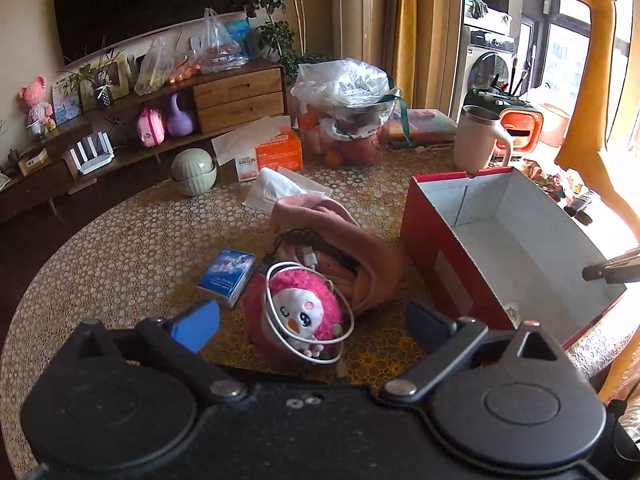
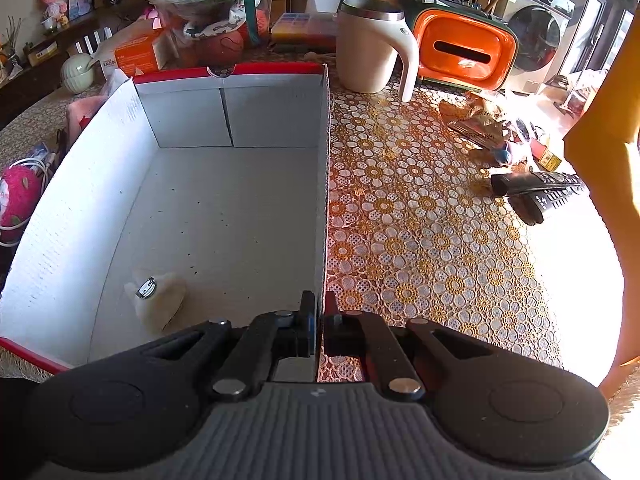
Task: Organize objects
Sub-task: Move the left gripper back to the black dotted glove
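A pink plush toy (image 1: 300,312) with a white face lies on the table, a white cable (image 1: 269,280) looped round it. My left gripper (image 1: 313,326) hovers just above it, open, its blue pads well clear of the toy on either side. Behind the toy lie a pink cap (image 1: 332,232) and a small blue box (image 1: 228,276). To the right stands a red shoebox (image 1: 440,248) with a white inside. My right gripper (image 2: 319,304) is shut on the shoebox's right wall (image 2: 324,200). A small white item with a metal ring (image 2: 154,296) lies inside the box.
A lace-patterned cloth (image 2: 420,220) covers the round table. A cream mug (image 2: 368,48) and an orange tissue holder (image 2: 464,48) stand behind the box, with two black remotes (image 2: 536,188) to its right. Further back are an orange tissue carton (image 1: 278,152), a green jar (image 1: 194,172) and a plastic-wrapped fruit basket (image 1: 348,104).
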